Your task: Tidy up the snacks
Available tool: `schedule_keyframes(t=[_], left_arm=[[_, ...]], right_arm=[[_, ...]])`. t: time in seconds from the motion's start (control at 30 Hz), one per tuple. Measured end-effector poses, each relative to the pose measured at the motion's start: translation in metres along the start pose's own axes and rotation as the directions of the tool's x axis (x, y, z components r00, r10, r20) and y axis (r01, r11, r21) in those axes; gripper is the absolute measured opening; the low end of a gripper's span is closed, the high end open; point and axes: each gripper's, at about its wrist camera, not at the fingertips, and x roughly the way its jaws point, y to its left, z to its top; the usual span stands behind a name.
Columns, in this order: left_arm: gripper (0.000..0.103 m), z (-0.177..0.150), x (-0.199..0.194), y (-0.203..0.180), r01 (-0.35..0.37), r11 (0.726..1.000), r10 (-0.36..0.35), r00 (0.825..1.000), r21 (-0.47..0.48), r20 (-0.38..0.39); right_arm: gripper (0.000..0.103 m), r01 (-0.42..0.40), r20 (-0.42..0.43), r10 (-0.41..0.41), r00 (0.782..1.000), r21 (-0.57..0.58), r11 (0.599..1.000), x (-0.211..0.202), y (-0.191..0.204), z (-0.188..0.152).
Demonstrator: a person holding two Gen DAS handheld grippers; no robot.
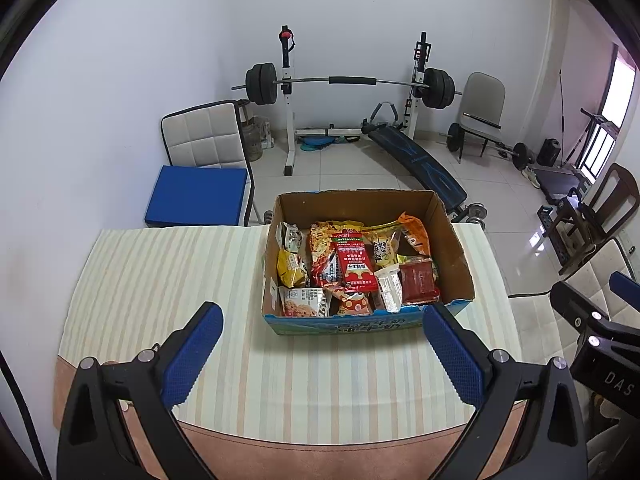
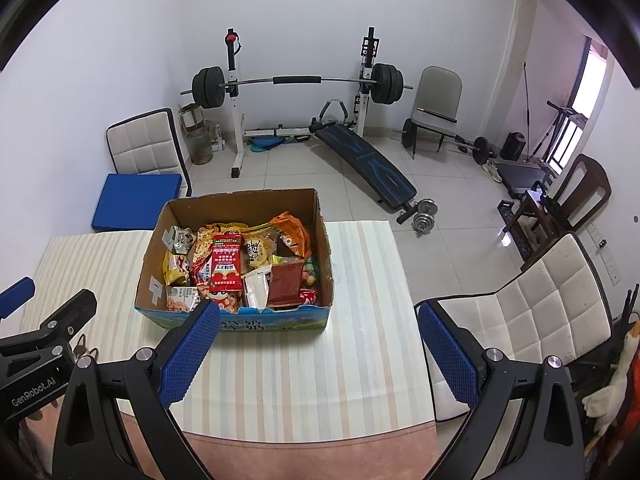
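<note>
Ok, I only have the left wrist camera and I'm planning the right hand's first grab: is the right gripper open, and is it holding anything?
Observer: The right gripper is open and empty, hanging above the table in front of the box.
Operator: Good. The brown packet blocks my view of the box's right wall. Is anything tucked in there?
Observer: Yes, a small colourful packet sits between the brown packet and that wall.
Operator: Is there anything off the table's right side that I can't see?
Observer: A toy duck lies beyond the white chair there.
</note>
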Motion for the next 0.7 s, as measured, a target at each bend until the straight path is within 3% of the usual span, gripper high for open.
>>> schedule_keyframes(t=[0.7], left_arm=[[0.103, -0.0012, -0.0006, -0.0008, 0.004, 1.000, -0.004, 1.000, -0.004, 0.003]], right_arm=[[0.101, -0.009, 0.004, 0.009, 1.000, 0.002, 1.000, -0.0093, 0.0030, -0.0044]])
